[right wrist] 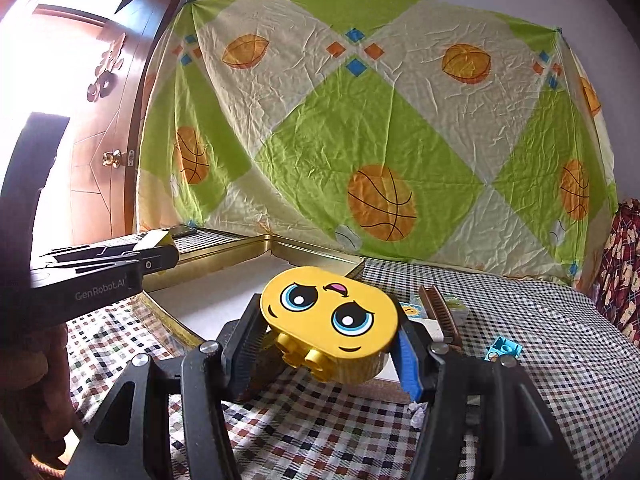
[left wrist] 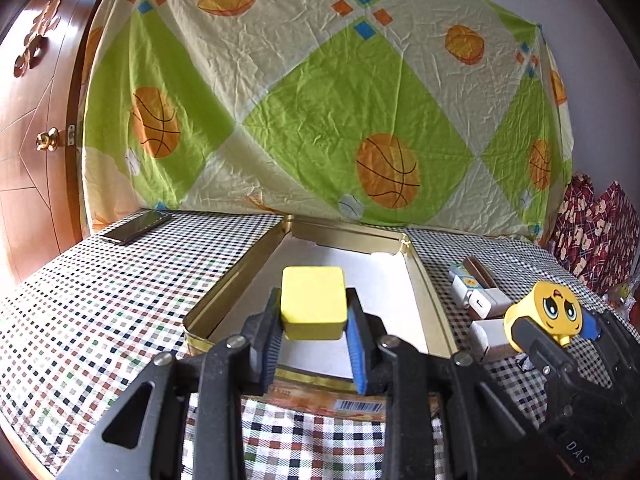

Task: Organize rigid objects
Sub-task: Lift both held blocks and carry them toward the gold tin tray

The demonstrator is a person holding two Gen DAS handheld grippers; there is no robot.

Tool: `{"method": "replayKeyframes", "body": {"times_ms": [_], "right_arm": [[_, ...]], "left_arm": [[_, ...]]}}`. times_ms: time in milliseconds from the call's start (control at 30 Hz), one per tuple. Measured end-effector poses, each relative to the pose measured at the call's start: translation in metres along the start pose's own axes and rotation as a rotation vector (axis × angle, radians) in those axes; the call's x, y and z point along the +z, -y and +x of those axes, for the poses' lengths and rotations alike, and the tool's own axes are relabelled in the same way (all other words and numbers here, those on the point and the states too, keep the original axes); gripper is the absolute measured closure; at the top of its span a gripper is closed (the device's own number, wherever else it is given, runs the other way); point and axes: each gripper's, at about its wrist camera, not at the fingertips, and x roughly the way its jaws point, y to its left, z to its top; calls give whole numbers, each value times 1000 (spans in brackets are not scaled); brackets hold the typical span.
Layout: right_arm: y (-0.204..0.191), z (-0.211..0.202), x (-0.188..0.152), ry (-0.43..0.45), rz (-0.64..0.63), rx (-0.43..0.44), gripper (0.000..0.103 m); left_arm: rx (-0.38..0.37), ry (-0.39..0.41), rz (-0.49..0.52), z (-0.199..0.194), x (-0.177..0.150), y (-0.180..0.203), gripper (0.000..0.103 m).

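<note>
A bedsheet [left wrist: 320,92] printed with basketballs hangs across the wall behind the bench [left wrist: 100,300], which wears a checked cloth. On it lies a wide, shallow gold tin [left wrist: 424,280], open, with a white floor. To the right of the tin sits a cluster of small boxes [left wrist: 480,300], and a small blue brick [right wrist: 505,349] lies further right. A dark phone [left wrist: 136,227] rests at the far left corner. The left tool [left wrist: 314,332] is closed on a yellow box [left wrist: 313,302], held above the near end of the tin. The right tool [right wrist: 328,346] grips a yellow face block [right wrist: 332,316], cartoon eyes up, over the cloth just beside the tin's right edge
</note>
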Motion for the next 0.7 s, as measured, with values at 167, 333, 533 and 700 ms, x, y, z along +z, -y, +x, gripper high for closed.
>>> {"method": "replayKeyframes", "body": {"times_ms": [167, 333, 533, 700], "right_arm": [[-8, 4, 2, -12, -5, 24, 43], [-18, 6, 2, -14, -23, 37, 43], [-26, 8, 3, -21, -29, 54, 43], [-31, 11, 5, -26, -31, 77, 43]], "left_arm": [[2, -14, -5, 3, 1, -6, 75], [19, -28, -12, 5, 2, -14, 75], [30, -31, -11, 6, 2, -21, 75], [30, -51, -18, 10, 3, -27, 75]]}}
